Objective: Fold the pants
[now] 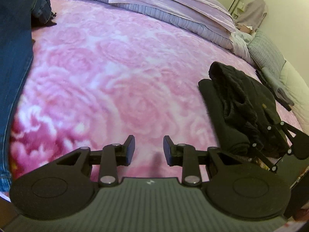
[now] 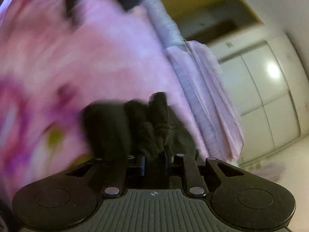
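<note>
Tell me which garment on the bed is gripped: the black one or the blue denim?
The black garment: the right gripper pinches its bunched fabric. The blue denim lies untouched at the far left.

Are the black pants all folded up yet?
Nearly. The black fabric pants already lie bunched in thick folded layers on the pink rose-patterned blanket. The right gripper pinches them; the left gripper is open and empty. Flattening the top fold remains.
</note>
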